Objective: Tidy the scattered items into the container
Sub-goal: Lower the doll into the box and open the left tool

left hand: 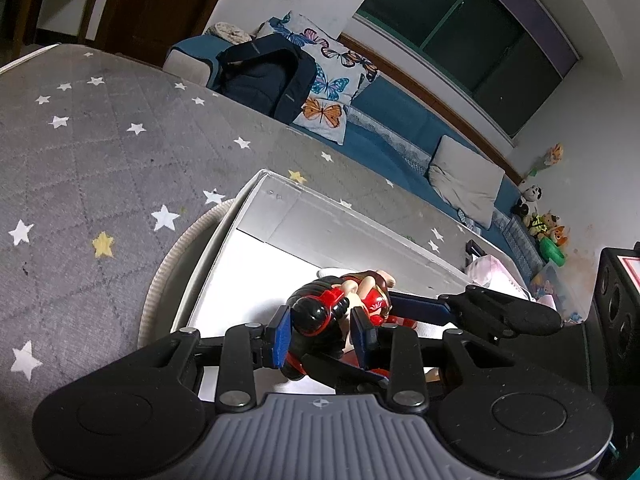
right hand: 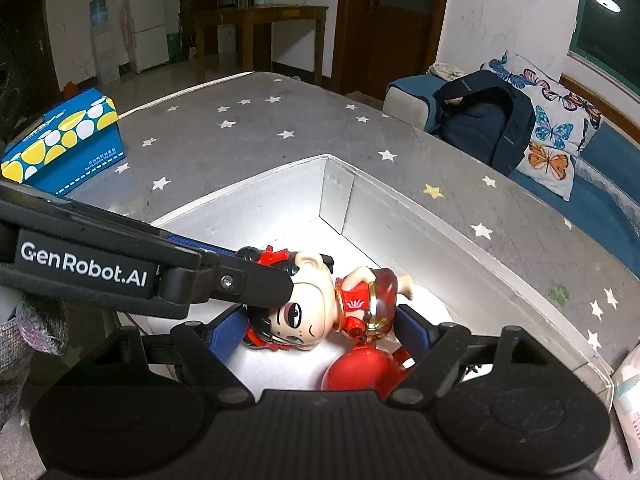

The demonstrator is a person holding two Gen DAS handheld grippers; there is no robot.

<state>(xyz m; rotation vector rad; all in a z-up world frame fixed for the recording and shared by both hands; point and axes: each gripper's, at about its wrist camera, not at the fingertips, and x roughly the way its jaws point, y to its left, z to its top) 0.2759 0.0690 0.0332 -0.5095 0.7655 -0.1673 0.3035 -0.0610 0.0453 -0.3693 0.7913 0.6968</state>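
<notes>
Left wrist view: we look along our left claw point(left hand: 320, 330), whose blue pads point(left hand: 281, 334) are pinched on the black-haired head of a toy figurine point(left hand: 340, 308) dressed in red. The figurine lies on its side over the white floor of a shallow white box point(left hand: 304, 216), which stretches ahead of the claw. Reaching in from the right of the claw is our right claw point(left hand: 412, 312), one blue finger lying alongside the figurine's red body. Beyond the box we see a grey surface patterned with white and yellow stars point(left hand: 100, 140), and past it a blue sofa point(left hand: 400, 120) holding a butterfly cushion point(left hand: 332, 80) and a dark backpack point(left hand: 264, 76).

Right wrist view: we look along our right claw point(right hand: 320, 330), its blue pads point(right hand: 230, 330) spread wide on either side of the figurine point(right hand: 320, 304), which lies between them inside the box point(right hand: 332, 188). We cannot tell whether either pad touches the toy. The figurine's pale face is turned up toward us, and a round red part point(right hand: 360, 368) sits just below it, close to the claw's base. From the left of this claw, our left claw point(right hand: 256, 280) comes in and covers the top of the figurine's head. Far ahead and to the left, a blue box with yellow and white spots point(right hand: 64, 140) rests on the starred surface point(right hand: 280, 128).
</notes>
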